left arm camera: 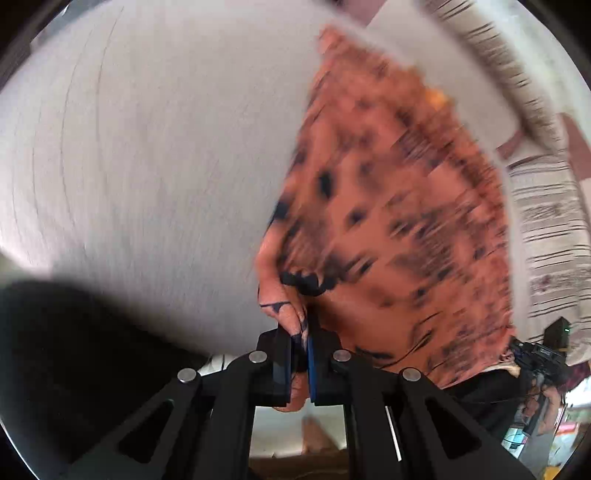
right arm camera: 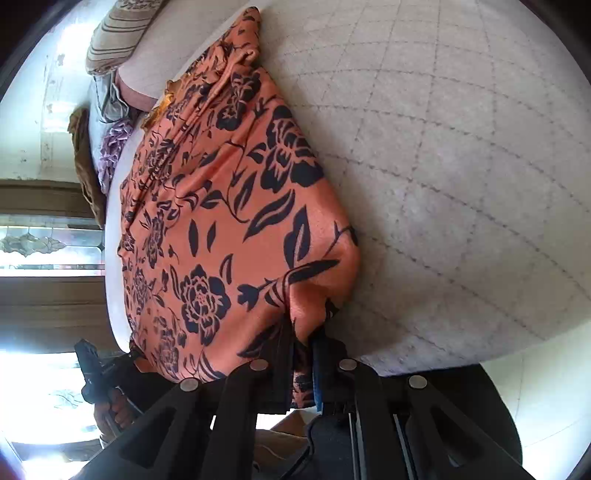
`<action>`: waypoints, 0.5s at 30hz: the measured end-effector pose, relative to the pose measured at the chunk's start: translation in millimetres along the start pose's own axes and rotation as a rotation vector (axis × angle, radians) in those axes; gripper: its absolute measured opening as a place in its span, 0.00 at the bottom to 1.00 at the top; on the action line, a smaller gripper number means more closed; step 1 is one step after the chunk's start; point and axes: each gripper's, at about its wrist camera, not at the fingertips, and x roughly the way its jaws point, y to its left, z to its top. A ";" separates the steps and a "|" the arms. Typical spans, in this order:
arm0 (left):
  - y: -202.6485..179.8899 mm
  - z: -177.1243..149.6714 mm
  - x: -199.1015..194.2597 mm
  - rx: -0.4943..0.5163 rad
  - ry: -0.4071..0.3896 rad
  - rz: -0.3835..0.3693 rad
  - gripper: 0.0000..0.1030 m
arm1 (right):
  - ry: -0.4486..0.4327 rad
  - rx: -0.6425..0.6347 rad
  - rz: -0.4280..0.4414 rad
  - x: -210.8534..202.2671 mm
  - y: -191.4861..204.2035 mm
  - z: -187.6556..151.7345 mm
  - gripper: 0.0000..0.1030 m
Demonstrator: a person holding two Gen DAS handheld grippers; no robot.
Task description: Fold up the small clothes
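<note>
An orange cloth with a black flower print is stretched between my two grippers over a white quilted bed. My right gripper is shut on one corner of the cloth. My left gripper is shut on another corner; the cloth is blurred in the left wrist view. The left gripper also shows in the right wrist view, and the right gripper in the left wrist view, each at the cloth's far edge.
A striped pillow and a purple ruffled cloth lie at the bed's far end. A striped blanket lies at the right in the left wrist view. A window is beyond the bed.
</note>
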 end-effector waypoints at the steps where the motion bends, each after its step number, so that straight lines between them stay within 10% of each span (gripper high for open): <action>1: -9.9 13.7 -10.7 0.030 -0.037 -0.018 0.06 | -0.017 -0.004 0.023 -6.5 3.6 3.6 0.08; 8: -62.3 166.6 -47.4 0.094 -0.302 -0.088 0.09 | -0.270 -0.104 0.169 -63.9 83.1 124.0 0.08; 10: -68.5 216.6 -27.3 0.065 -0.396 -0.055 0.38 | -0.338 -0.092 0.248 -65.2 102.9 177.6 0.12; 11: -68.4 237.7 -7.0 0.038 -0.396 -0.004 0.85 | -0.345 -0.082 0.268 -58.5 105.8 197.3 0.12; 13: -65.2 264.2 36.2 0.007 -0.358 0.063 0.97 | -0.371 -0.078 0.212 -31.2 109.6 234.9 0.31; 15: -52.9 274.6 57.6 -0.008 -0.330 0.101 0.94 | -0.371 -0.003 0.077 0.0 96.3 252.7 0.74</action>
